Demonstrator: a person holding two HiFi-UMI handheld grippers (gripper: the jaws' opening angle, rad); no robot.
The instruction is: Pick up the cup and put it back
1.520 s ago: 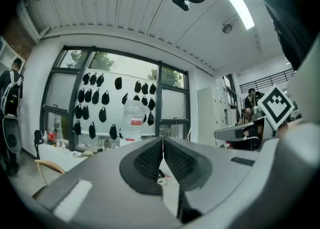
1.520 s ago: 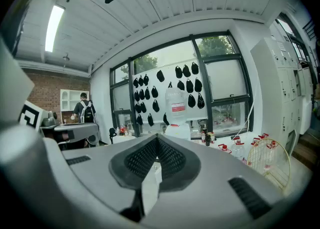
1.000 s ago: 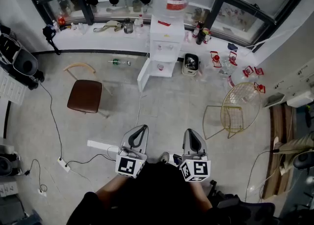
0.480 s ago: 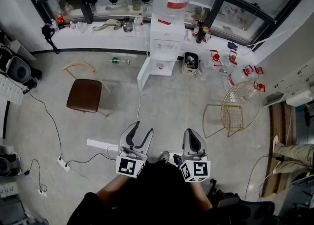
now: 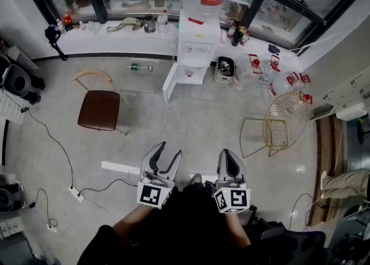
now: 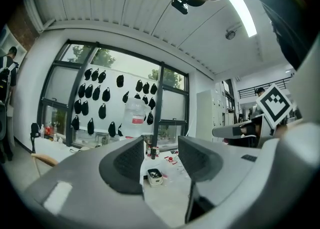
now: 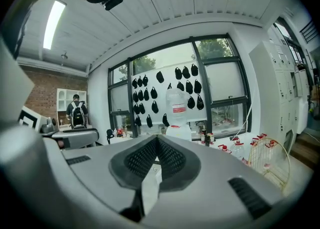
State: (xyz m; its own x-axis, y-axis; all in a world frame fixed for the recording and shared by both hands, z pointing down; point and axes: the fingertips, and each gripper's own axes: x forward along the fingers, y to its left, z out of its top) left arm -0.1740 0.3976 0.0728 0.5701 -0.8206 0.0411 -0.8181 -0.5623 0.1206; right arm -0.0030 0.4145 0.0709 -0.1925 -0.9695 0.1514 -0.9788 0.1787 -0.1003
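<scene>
A white water dispenser [image 5: 199,38] with a big clear bottle on top stands across the floor by the window counter; it also shows far off as the dispenser [image 6: 135,115] and the dispenser [image 7: 178,110] in the gripper views. A small reddish thing [image 5: 189,73] sits in its niche, too small to tell whether it is the cup. My left gripper [image 5: 170,149] is held low in front of me, open; its jaws have just been opening and nothing is between them [image 6: 161,148]. My right gripper [image 5: 226,154] beside it is shut and empty [image 7: 156,145].
A brown chair [image 5: 99,109] stands left of the path, a gold wire chair [image 5: 283,125] to the right. Cables and a power strip [image 5: 73,191] lie at the left, a white bar [image 5: 118,168] near my feet. A pot [image 5: 224,71] sits beside the dispenser. A person's legs [image 5: 341,183] show at the right edge.
The left gripper's jaws went from shut to open. Both grippers and the view crept a little toward the dispenser. A person's legs came into view at the right edge.
</scene>
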